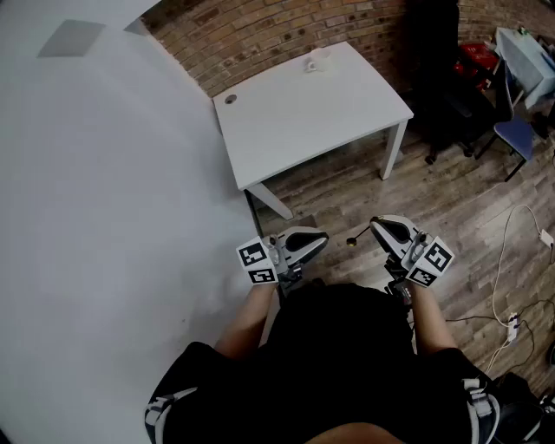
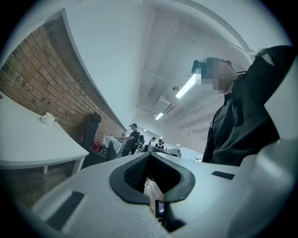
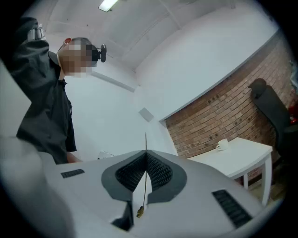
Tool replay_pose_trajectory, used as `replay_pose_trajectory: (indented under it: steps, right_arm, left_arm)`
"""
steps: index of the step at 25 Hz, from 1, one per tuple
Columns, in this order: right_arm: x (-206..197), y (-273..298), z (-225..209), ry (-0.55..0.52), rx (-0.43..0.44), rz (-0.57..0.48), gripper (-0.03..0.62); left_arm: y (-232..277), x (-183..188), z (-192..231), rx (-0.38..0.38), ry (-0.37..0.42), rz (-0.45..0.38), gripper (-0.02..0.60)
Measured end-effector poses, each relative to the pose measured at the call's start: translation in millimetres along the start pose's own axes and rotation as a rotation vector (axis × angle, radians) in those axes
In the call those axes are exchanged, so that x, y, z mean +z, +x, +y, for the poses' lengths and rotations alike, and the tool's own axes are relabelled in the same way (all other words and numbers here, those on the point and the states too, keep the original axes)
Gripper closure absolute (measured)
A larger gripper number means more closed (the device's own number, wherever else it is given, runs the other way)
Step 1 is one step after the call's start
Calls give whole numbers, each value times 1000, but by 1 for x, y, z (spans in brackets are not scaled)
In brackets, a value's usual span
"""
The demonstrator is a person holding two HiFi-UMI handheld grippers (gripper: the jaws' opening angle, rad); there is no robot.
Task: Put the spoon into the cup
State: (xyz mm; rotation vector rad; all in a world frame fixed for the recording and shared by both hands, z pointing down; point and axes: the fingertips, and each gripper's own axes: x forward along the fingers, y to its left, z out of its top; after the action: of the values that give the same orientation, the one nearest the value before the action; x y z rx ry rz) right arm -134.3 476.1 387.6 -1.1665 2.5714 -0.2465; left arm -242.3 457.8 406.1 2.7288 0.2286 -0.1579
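Ahead of you, a white rectangular table (image 1: 312, 113) stands on grey-brown wood plank flooring (image 1: 468, 208), its far edge near a red brick wall (image 1: 286, 26). A plain white wall (image 1: 104, 217) runs on your left; a black office chair (image 1: 442, 104) sits to the table's right. Long ceiling strip lights (image 2: 186, 87) are lit.

Counter (image 1: 295, 121) was smooth matt white; floor (image 1: 460, 217) was grainy wood plank, brick wall (image 1: 277, 35) rough. Left gripper (image 2: 150, 155) and right gripper (image 3: 145, 153) had matt pale plastic shells, jaws lined with dark ribbed pads (image 3: 160, 174). Spoon (image 3: 145, 186) looked like thin brassy metal.
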Motion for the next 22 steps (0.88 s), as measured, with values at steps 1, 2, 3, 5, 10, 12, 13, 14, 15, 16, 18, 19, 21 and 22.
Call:
replay_pose_trajectory:
  steps: [1, 2, 3, 5, 10, 12, 13, 14, 15, 16, 18, 19, 21, 22]
  right_arm:
    - [-1, -1, 1, 1, 0, 1, 586]
    - [-2, -1, 1, 2, 1, 2, 586]
    - [-2, -1, 2, 2, 2, 3, 586]
    - [-3, -1, 2, 1, 5, 5, 586]
    - [-4, -4, 1, 4, 1, 0, 586]
    - [-5, -5, 0, 6, 0, 2, 586]
    - [-5, -5, -1, 6, -1, 5, 586]
    - [-6, -5, -1, 5, -2, 8, 586]
    - [-7, -5, -2, 4, -4, 10, 586]
    - [-6, -5, -2, 3, -5, 8, 586]
    - [-4, -6, -4, 14, -8, -10, 586]
    - [-2, -8, -4, 26, -7, -24, 586]
    - [1, -12, -5, 47, -2, -41, 587]
    - [2, -15, -5, 50, 1, -45, 586]
  left_arm:
    - [1, -3, -1, 0, -1, 10, 565]
    - [3, -6, -1, 0, -2, 19, 565]
    - [4, -9, -2, 0, -5, 27, 565]
    - [4, -14, -2, 2, -14, 34, 563]
    - [3, -20, -1, 12, -25, 34, 565]
    - [3, -19, 2, 19, -26, 30, 565]
    - [3, -18, 3, 21, -27, 25, 565]
    - [3, -17, 4, 22, -28, 21, 565]
    - [3, -16, 5, 22, -28, 18, 565]
    - [3, -16, 5, 22, -28, 17, 564]
    - [3, -17, 6, 21, -29, 17, 565]
    - [3, -17, 5, 22, -30, 16, 565]
    - [5, -18, 2, 23, -33, 15, 565]
    - [6, -19, 0, 24, -33, 14, 565]
